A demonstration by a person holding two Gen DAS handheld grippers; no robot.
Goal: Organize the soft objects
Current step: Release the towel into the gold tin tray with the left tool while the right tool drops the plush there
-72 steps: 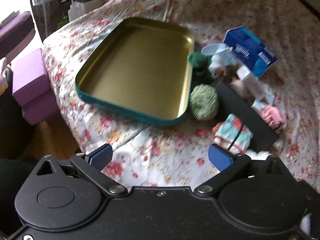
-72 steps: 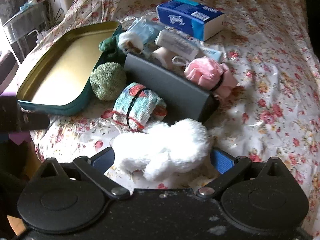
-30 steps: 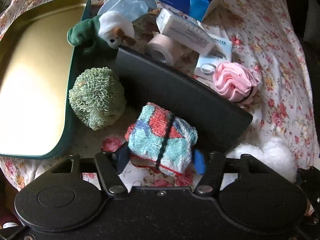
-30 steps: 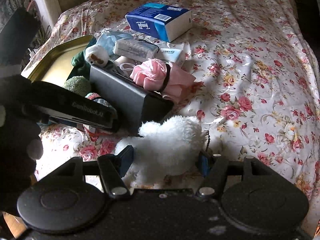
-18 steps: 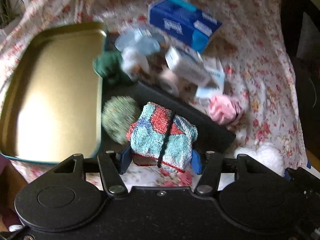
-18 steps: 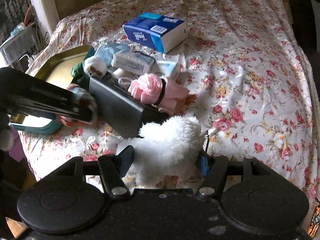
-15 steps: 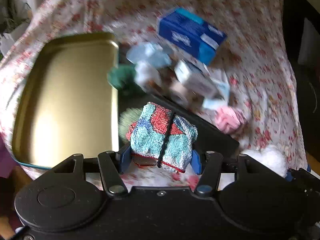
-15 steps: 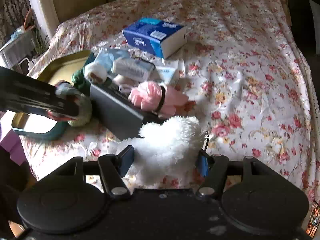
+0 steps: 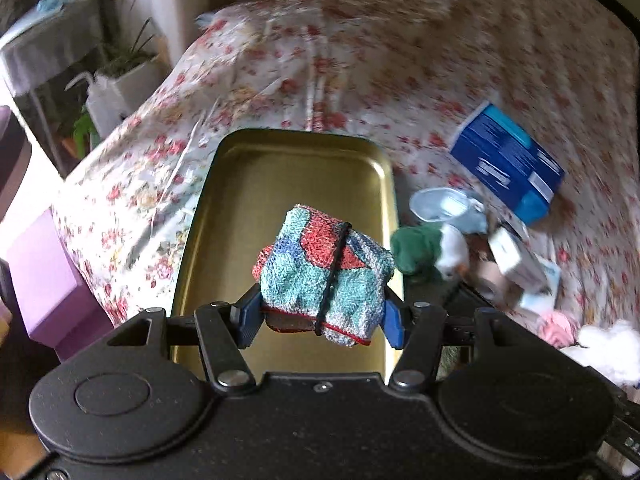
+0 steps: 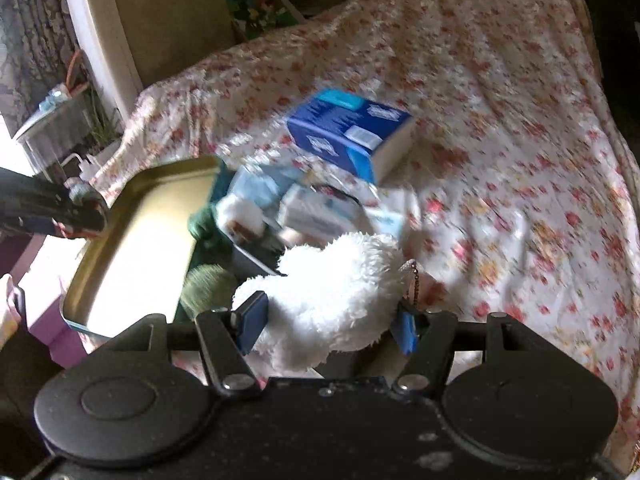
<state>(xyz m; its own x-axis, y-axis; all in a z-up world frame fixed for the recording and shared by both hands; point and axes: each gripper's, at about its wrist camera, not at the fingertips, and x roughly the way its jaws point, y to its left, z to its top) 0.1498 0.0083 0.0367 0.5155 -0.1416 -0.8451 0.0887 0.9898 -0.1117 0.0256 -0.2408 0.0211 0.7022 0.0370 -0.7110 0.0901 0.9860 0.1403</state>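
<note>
My left gripper is shut on a folded teal, red and blue towel bound with a black band, held in the air over the gold tray. My right gripper is shut on a fluffy white plush, lifted above the bed. The left gripper also shows in the right wrist view, over the tray's left edge. A green and white plush, a green ball and a pink scrunchie lie right of the tray.
A blue tissue pack lies on the floral bedspread with small white boxes and a black case. A purple box stands off the bed's left edge. Plants and a container stand at far left.
Both grippers closed on their objects and lifted. The left one carried the towel leftward over the tray. The right one raised the white plush off the bed.
</note>
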